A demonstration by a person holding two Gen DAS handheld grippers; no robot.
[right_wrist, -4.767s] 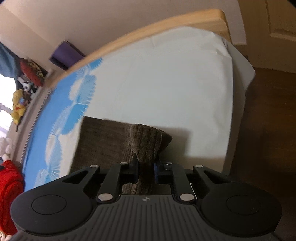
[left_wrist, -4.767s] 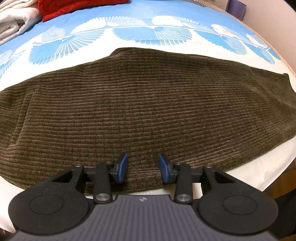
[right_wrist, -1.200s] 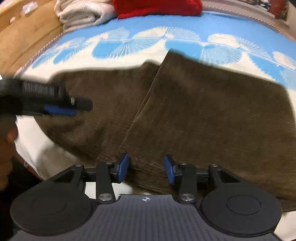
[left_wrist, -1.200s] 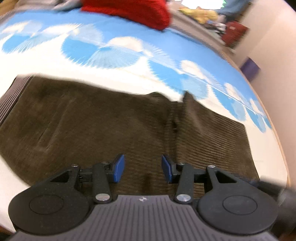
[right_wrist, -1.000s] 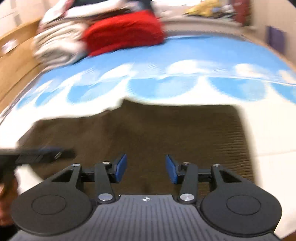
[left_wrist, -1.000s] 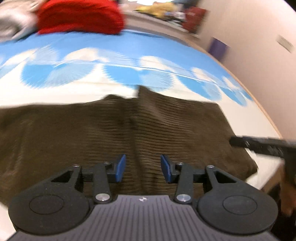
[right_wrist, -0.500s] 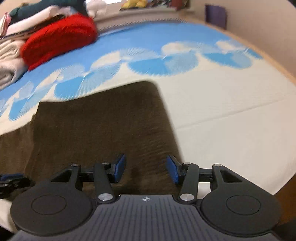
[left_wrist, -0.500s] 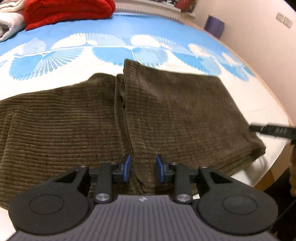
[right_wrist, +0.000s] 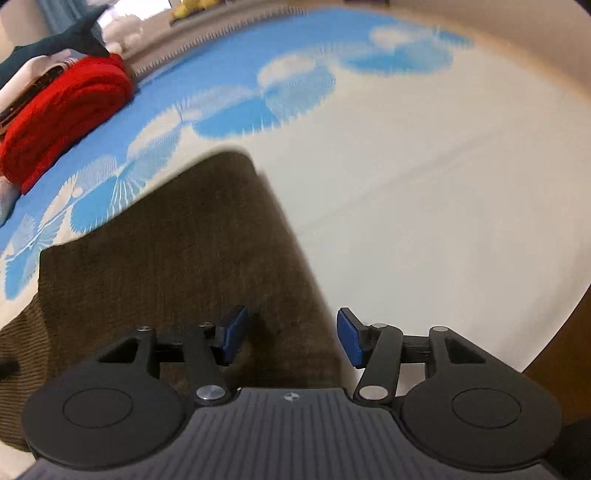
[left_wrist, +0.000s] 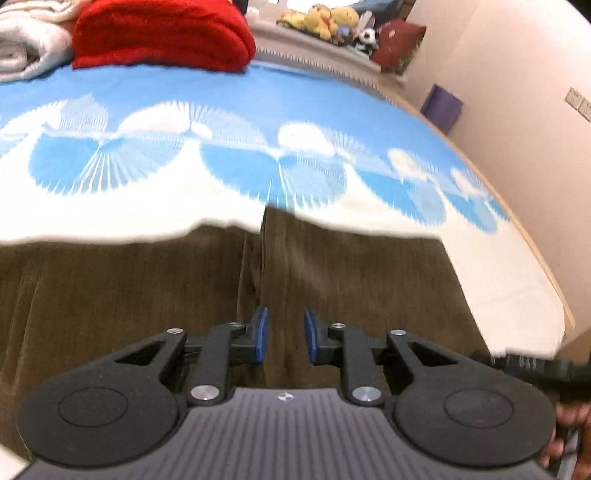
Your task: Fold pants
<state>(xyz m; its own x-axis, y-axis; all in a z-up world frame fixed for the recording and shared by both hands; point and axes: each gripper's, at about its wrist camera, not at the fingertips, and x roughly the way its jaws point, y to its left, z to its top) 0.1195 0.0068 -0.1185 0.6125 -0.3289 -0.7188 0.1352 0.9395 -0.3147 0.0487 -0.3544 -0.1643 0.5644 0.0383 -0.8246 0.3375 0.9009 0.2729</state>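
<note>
One pair of brown corduroy pants lies flat on the bed, near the front edge, already doubled over once: a top layer sits on the right part, with its cut edge running away from the camera as a ridge roughly down the middle in the left wrist view. So my read is the first fold is in and the second one is being set up. Next move probably calls for pinching both layers at that ridge and at the outer right edge, then carrying them across toward the unfolded left part.

The left gripper hovers right at the ridge with its blue pads a narrow gap apart, not clenched on anything; whether the tips brush the cloth, I can't tell. The right gripper sits at the pants' right edge, jaws spread wide, holding nothing. One pad is over the corduroy and the other over bare sheet.

Outward from the pants: the blue and white fan-print bedsheet stretches behind them, a folded red blanket and a rolled white towel sit at the far end, and stuffed toys line a ledge behind that. Both shots are a bit blurry.
</note>
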